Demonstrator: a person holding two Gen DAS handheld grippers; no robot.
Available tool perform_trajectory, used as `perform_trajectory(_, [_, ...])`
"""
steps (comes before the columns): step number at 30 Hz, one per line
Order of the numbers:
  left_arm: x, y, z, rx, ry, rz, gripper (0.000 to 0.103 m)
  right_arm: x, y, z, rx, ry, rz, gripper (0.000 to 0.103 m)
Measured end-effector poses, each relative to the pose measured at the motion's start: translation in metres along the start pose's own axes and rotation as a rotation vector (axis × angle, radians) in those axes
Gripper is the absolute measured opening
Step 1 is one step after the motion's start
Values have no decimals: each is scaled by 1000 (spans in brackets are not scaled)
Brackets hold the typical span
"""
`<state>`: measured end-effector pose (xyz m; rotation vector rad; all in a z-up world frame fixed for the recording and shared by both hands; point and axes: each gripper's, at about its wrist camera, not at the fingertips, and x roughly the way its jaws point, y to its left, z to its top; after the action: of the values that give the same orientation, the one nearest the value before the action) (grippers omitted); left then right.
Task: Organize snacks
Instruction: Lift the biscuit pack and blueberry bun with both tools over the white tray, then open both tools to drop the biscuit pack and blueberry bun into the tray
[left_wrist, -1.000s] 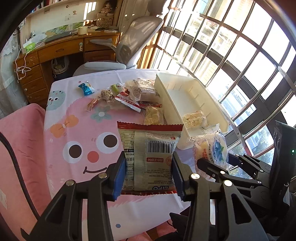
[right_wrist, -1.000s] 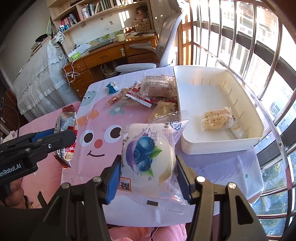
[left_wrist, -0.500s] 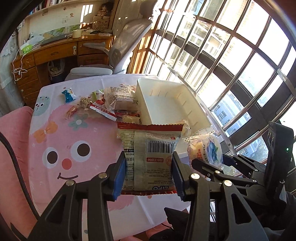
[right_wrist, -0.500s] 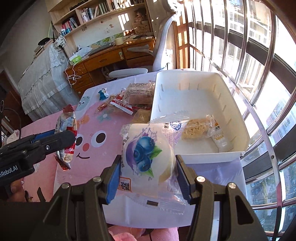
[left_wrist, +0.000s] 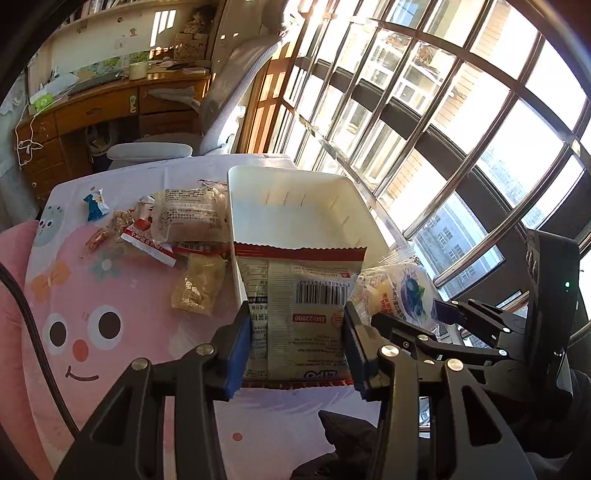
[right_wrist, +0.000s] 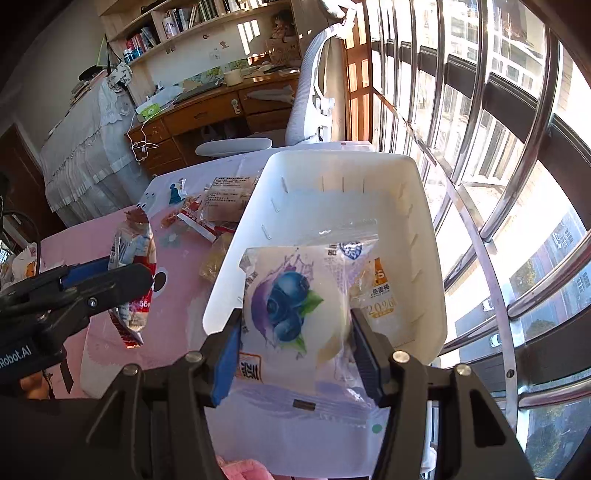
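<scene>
— What worried you, standing there?

— Both packets hung in the air at once. The left gripper (left_wrist: 297, 341) was pinching a red-edged snack packet (left_wrist: 299, 306) by its sides, the right gripper (right_wrist: 295, 336) pinching a blueberry bun packet (right_wrist: 291, 306), and both were over the near end of the white bin (right_wrist: 424, 221). The two grippers were just beside each other; I judged they could knock together, or a packet could catch the bin's near rim and land on the tabletop (left_wrist: 122, 280) instead. The film looked slippery too

— Which way did they lie?

— The red-edged one had its long axis running away from the gripper toward the bin, barcode side up, its sealed red edge leading. The bun packet also pointed into the bin, blueberry picture up, its clear crimped end foremost, above an oat bar packet (right_wrist: 380, 295) already inside
</scene>
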<state>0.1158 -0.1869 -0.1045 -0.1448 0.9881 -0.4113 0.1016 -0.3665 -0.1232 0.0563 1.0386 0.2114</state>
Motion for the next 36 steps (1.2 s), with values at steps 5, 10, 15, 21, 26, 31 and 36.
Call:
perform_trajectory(5, [23, -16, 11, -5, 12, -3, 44, 9, -25, 8, -6, 19, 1, 56])
perform_trajectory(10, [41, -28, 23, -5, 22, -8, 44, 16, -42, 14, -6, 36, 5, 56])
perform_trajectory(15, [56, -40, 29, 10, 43, -14, 45, 21, -59, 18, 13, 45, -1, 56])
perform_trajectory(21, [65, -43, 32, 4, 59, -5, 45, 29, -68, 20, 28, 71, 2, 57])
perform_trajectory(26, [66, -42, 30, -4, 70, 19, 62, 37, -71, 22, 37, 98, 7, 58])
perform_trajectory(31, [63, -40, 26, -15, 71, 28, 66, 38, -69, 20, 25, 101, 16, 59])
perform_trajectory(36, [56, -35, 20, -31, 69, 38, 69, 39, -63, 18, 15, 105, 26, 59])
